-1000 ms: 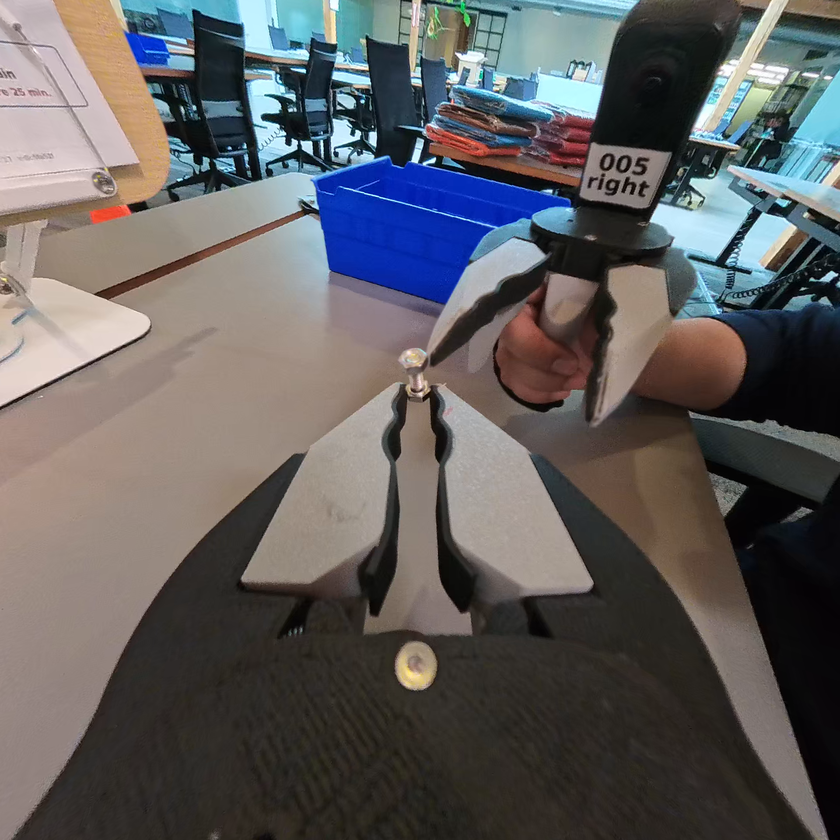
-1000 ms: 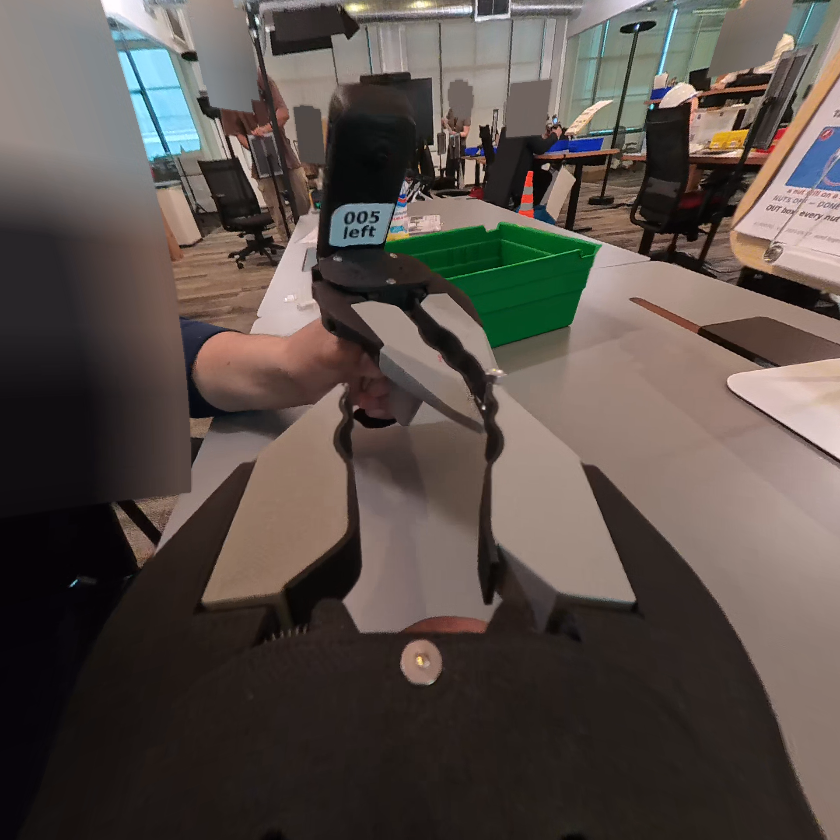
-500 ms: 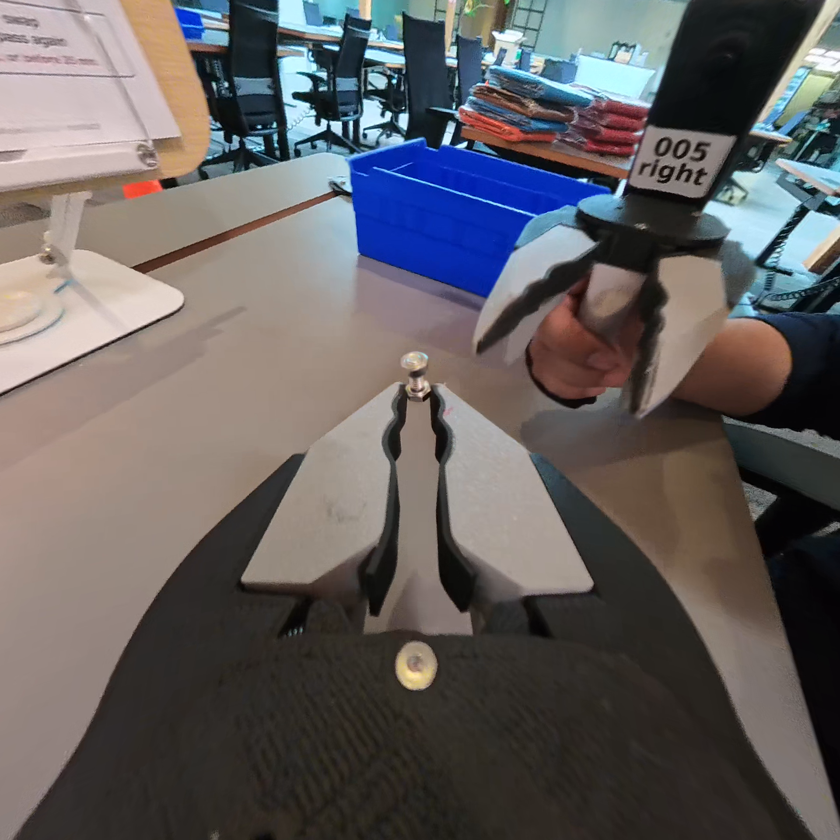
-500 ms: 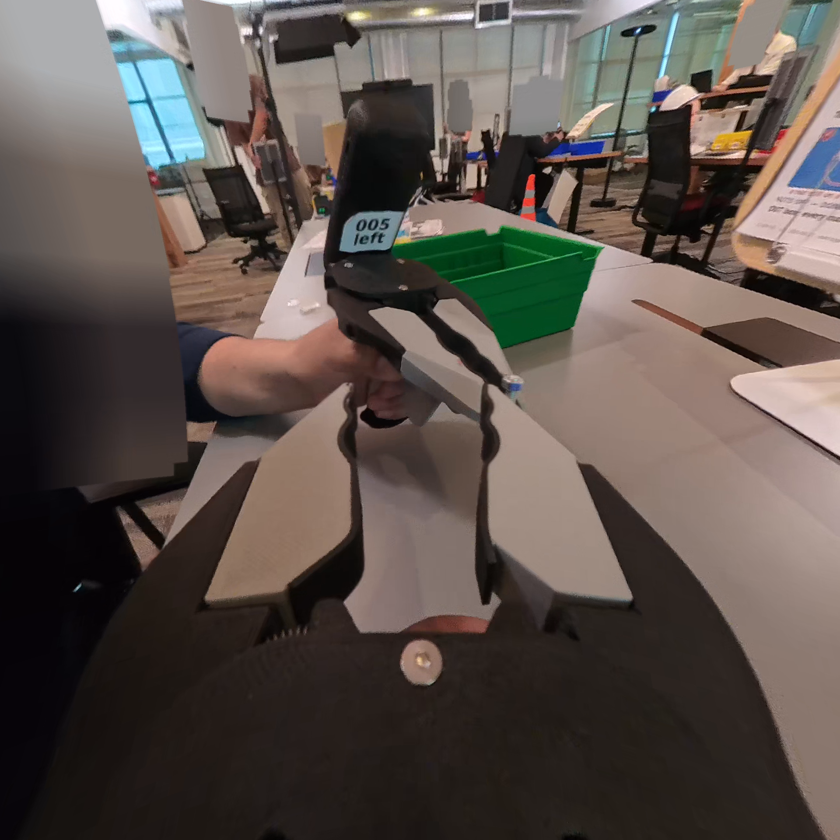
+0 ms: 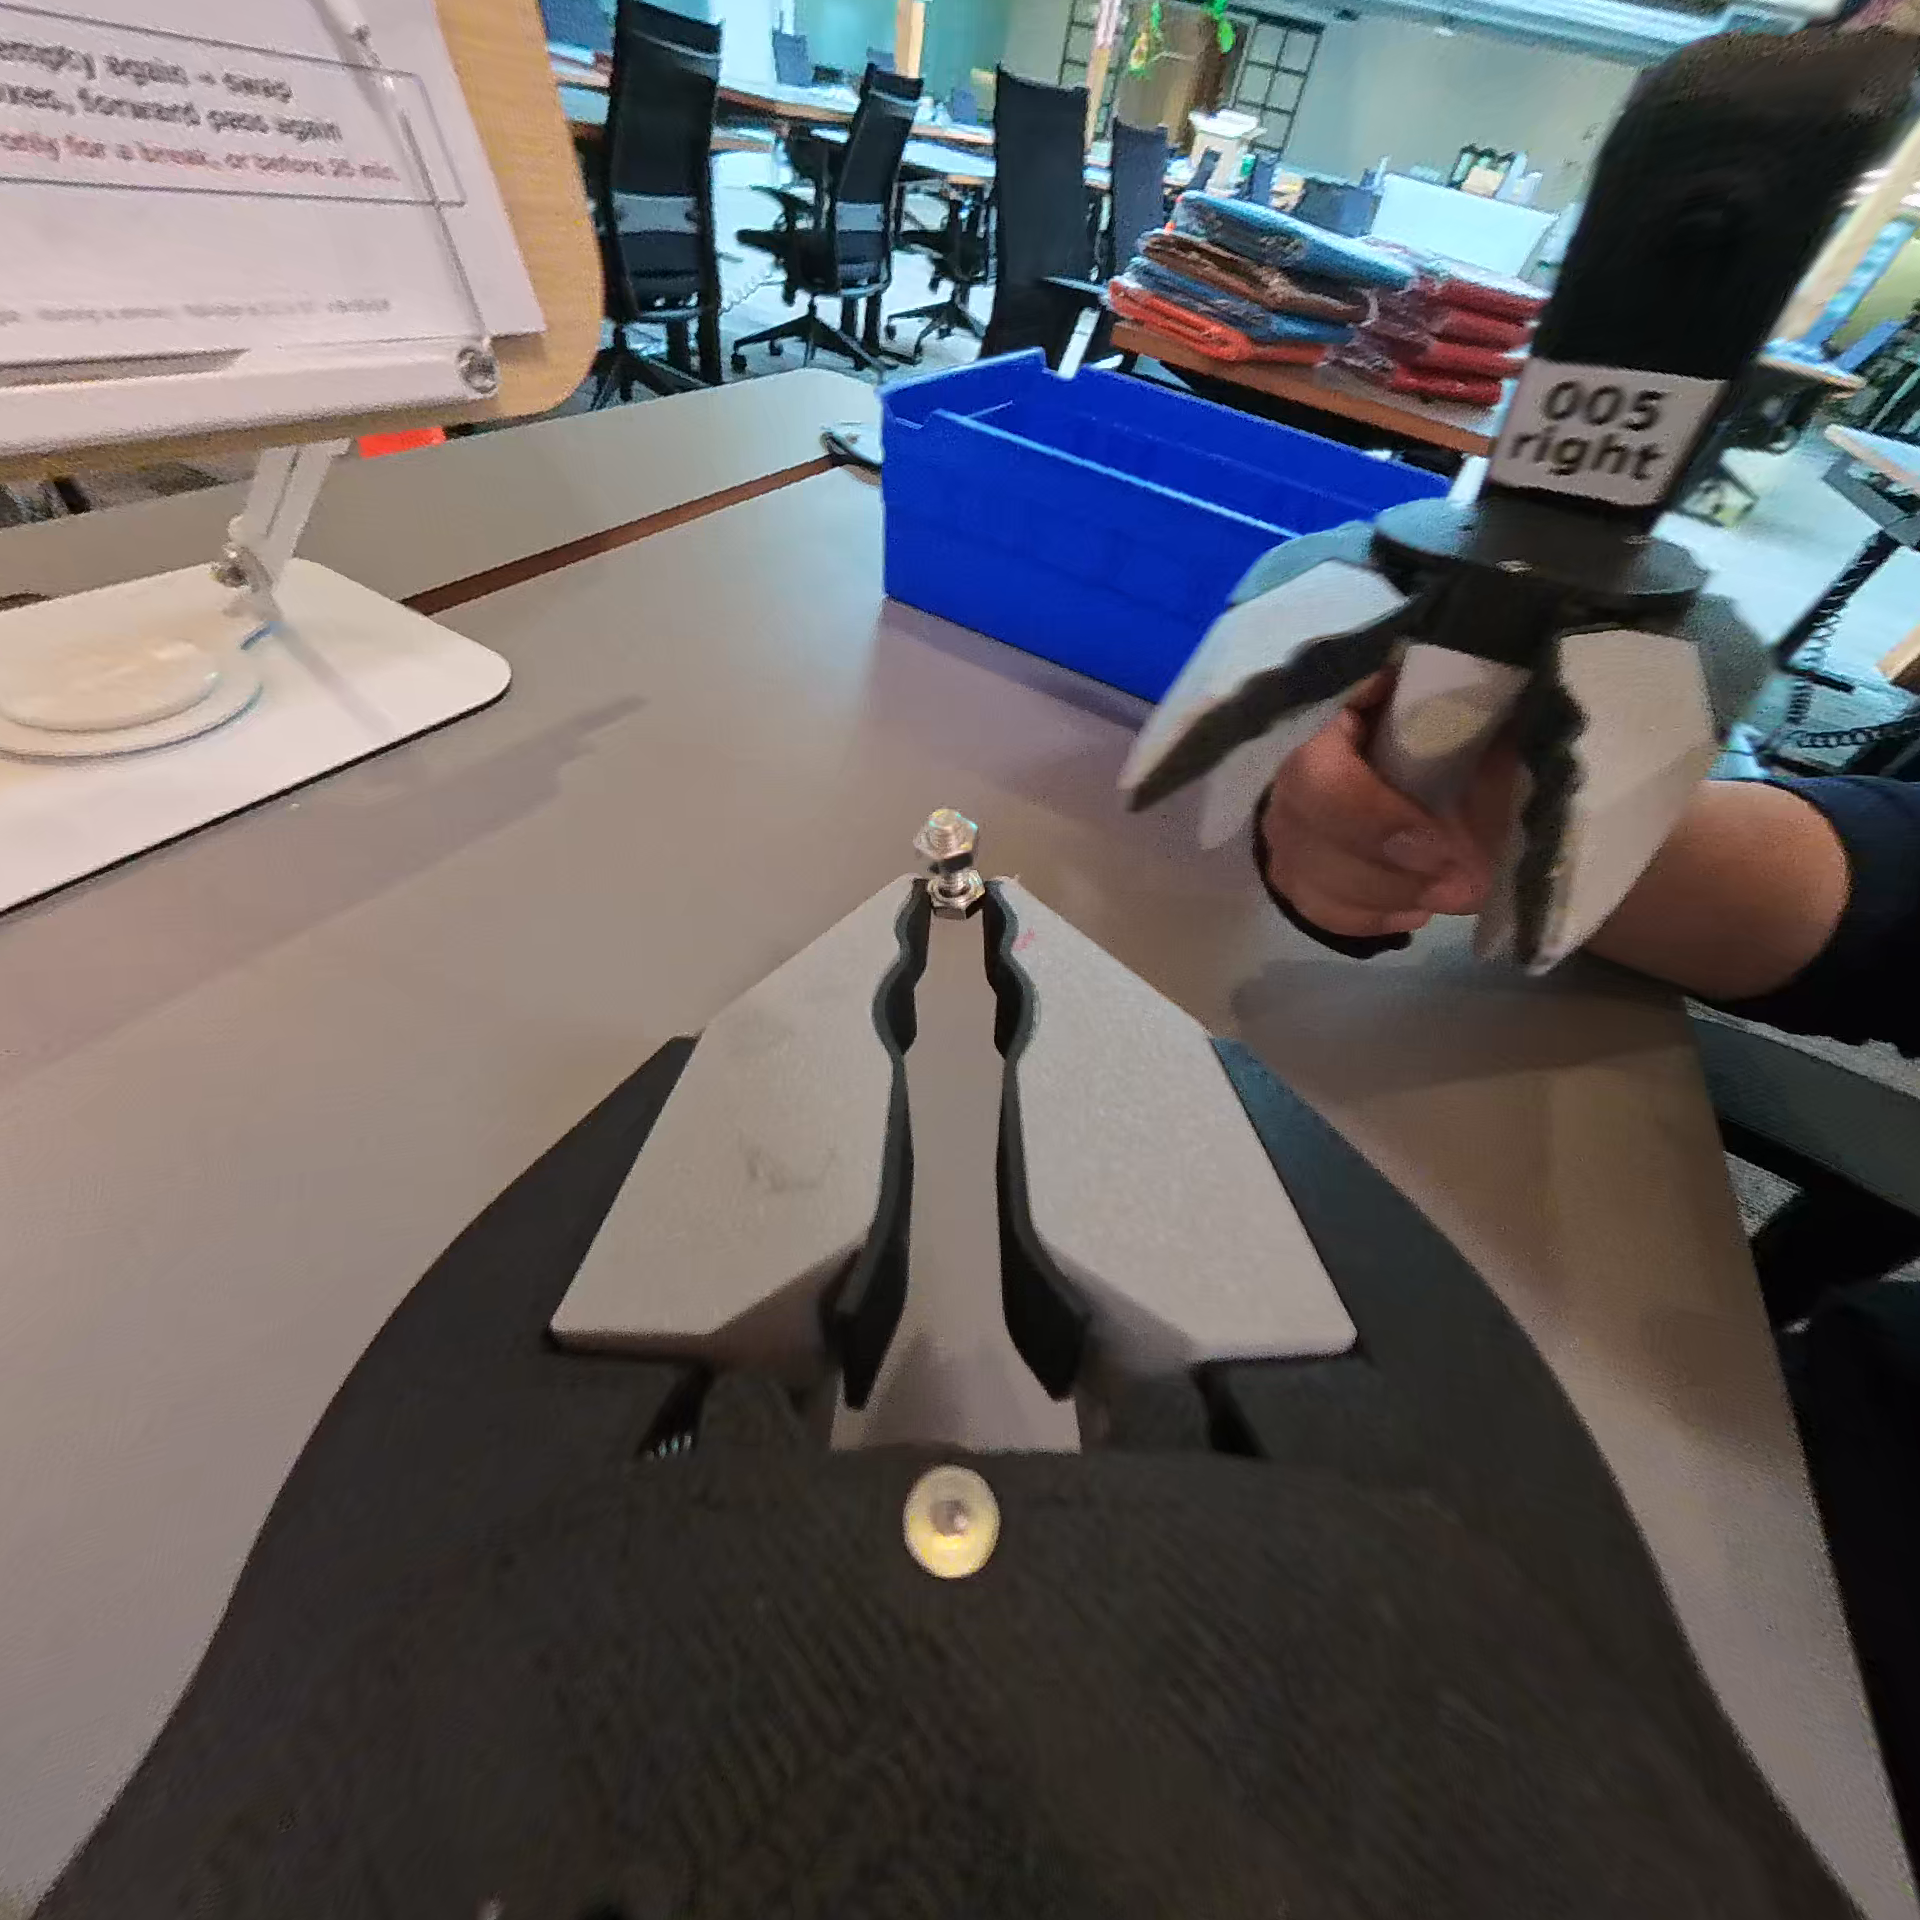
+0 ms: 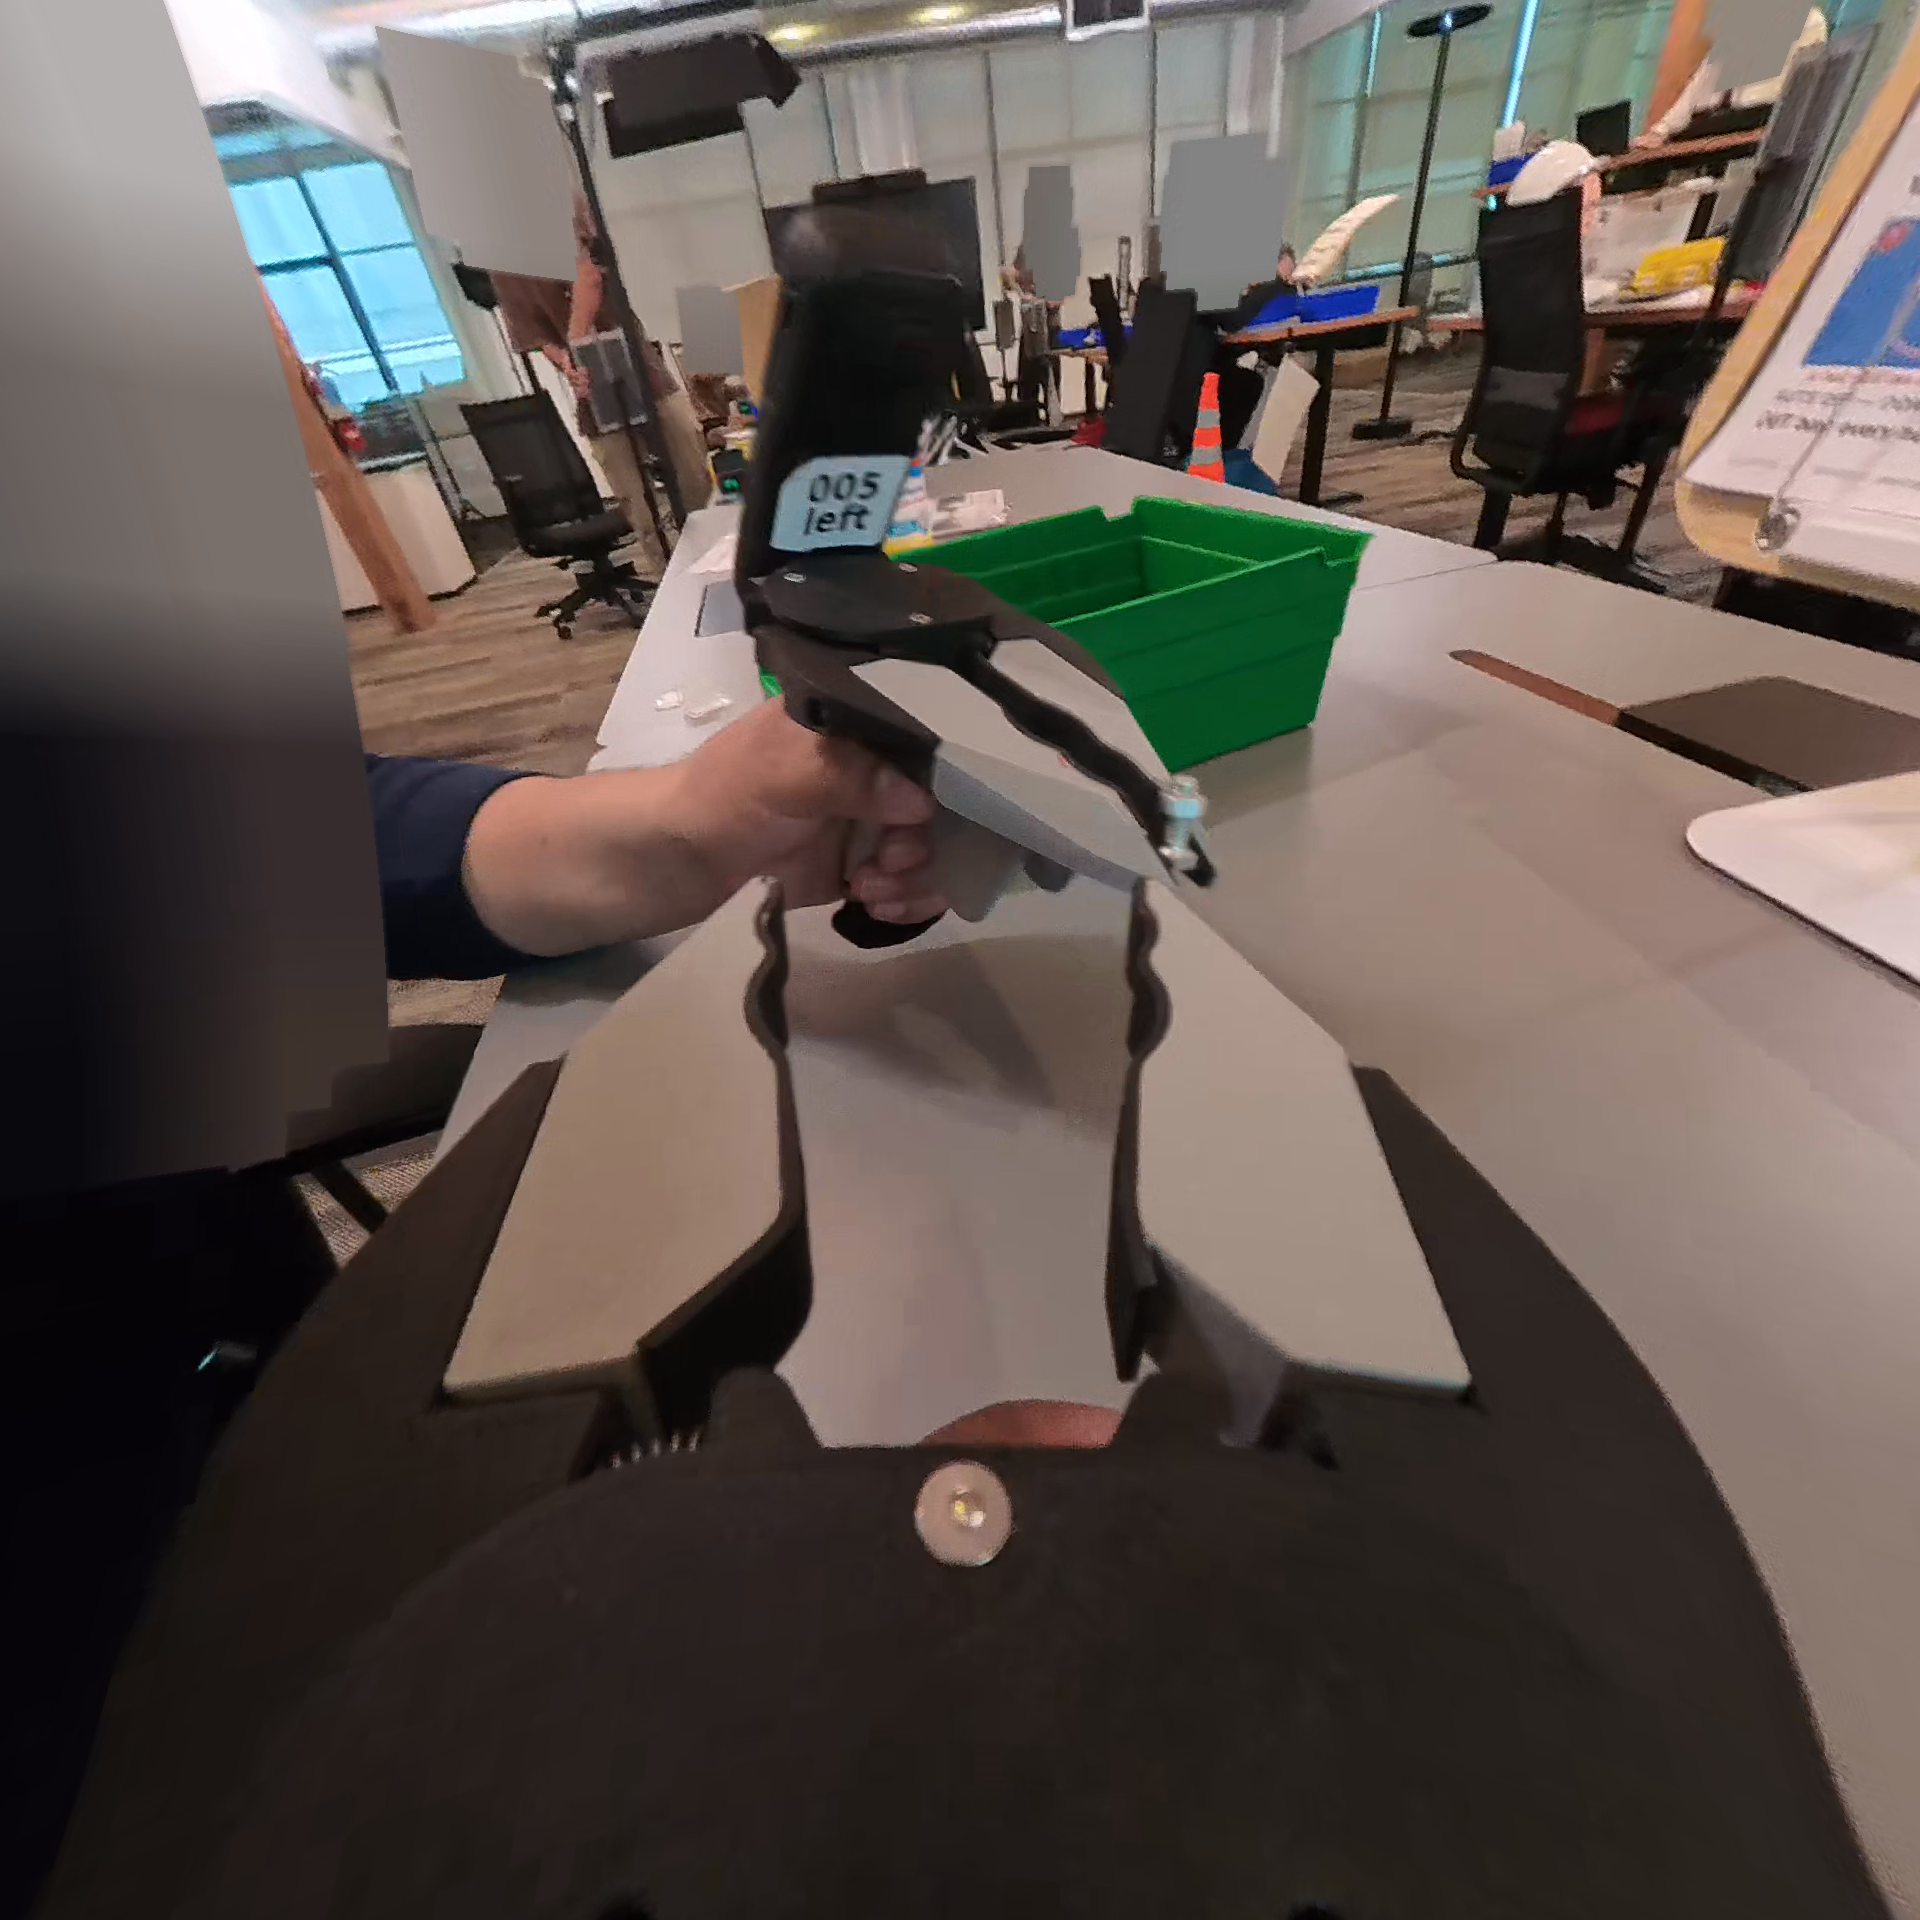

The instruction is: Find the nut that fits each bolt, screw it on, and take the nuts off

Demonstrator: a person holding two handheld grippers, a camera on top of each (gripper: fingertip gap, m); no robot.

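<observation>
Bolt (image 5: 947,860) first: you have it pinched at the very tips of your left gripper (image 5: 953,902), standing upright above the grey table (image 5: 644,790), with a nut (image 5: 948,835) threaded on near its upper end. The hex part caught between the fingertips could be the head or a second nut; it is too small to tell.

Your left wrist view gives the clearest look at the thread and the nut. It also shows your right gripper (image 5: 1340,868) off to the right, held by a hand (image 5: 1361,852), its fingers spread wide with nothing between them, well clear of the bolt. Behind it sits a blue bin (image 5: 1049,540), whose inside is hidden by its front wall, and at the left a sign stand (image 5: 260,665) cut off by the frame edge.

Your right wrist view confirms the spread fingers of the right gripper (image 6: 951,914) and turns the scene around: you see the left gripper (image 6: 1179,847) from the side, clamped on the bolt (image 6: 1181,821), which looks slightly tilted from here and is partly blurred. Only this view shows the green bin (image 6: 1226,665) behind the left gripper; its contents are out of sight. A grey patch covers much of the left side.
</observation>
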